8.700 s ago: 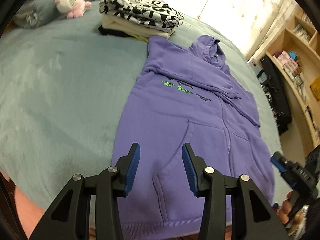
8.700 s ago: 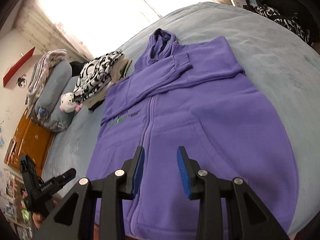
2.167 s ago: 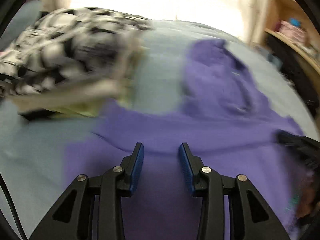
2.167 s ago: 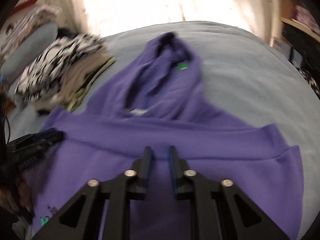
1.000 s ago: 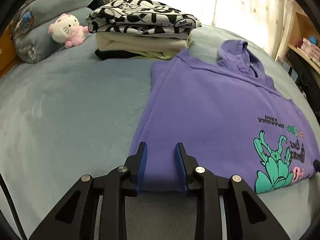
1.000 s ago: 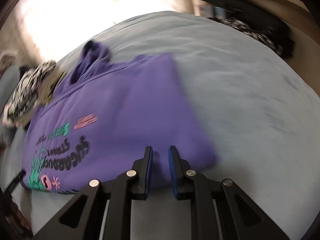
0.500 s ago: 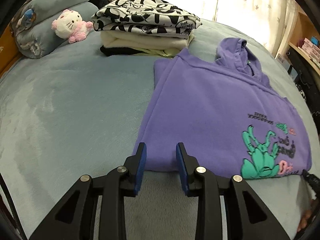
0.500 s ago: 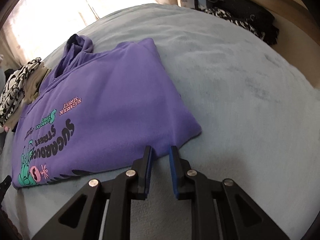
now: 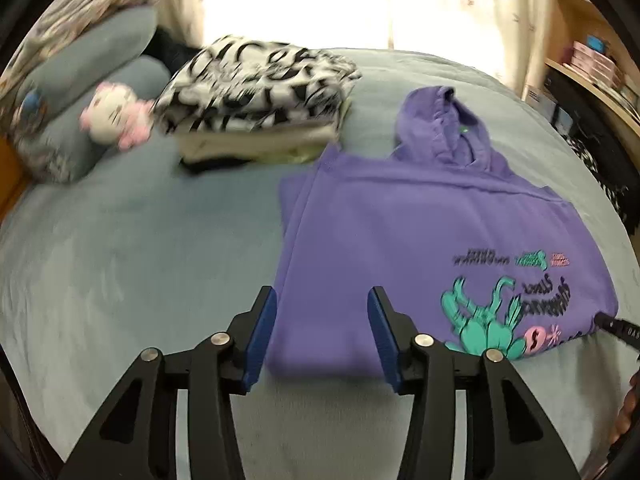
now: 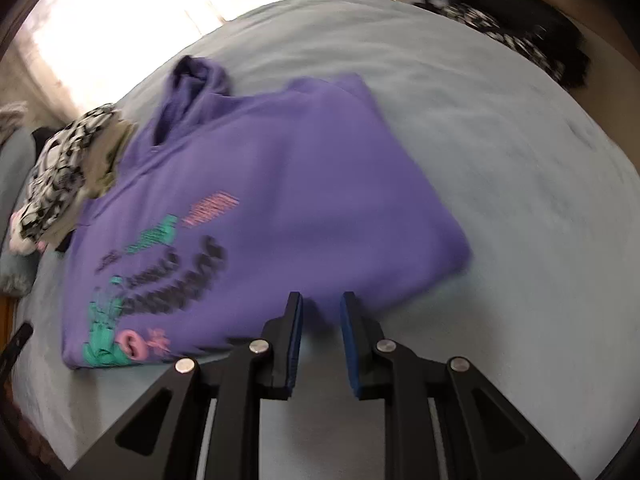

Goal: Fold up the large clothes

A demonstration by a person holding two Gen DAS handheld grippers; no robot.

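Note:
A purple hoodie (image 9: 400, 240) lies folded in half on the grey-blue bed, its back print of teal and pink graphics facing up and its hood pointing away. It also shows in the right wrist view (image 10: 280, 200). My left gripper (image 9: 322, 328) is open and empty, its fingers apart just above the hoodie's near left corner. My right gripper (image 10: 320, 316) is open and empty at the hoodie's near edge, by its right corner. The right gripper's tip (image 9: 618, 326) shows at the far right of the left wrist view.
A stack of folded clothes (image 9: 260, 92), black-and-white patterned on top, sits beyond the hoodie to the left. A white and pink plush toy (image 9: 114, 114) and grey pillows (image 9: 92, 80) lie at the far left. Shelves (image 9: 592, 68) stand to the right. Dark clothing (image 10: 532, 36) lies beyond the bed.
Both grippers have opened and let go of the hoodie's near edge. They have drawn back slightly. The hoodie lies still on the bed.

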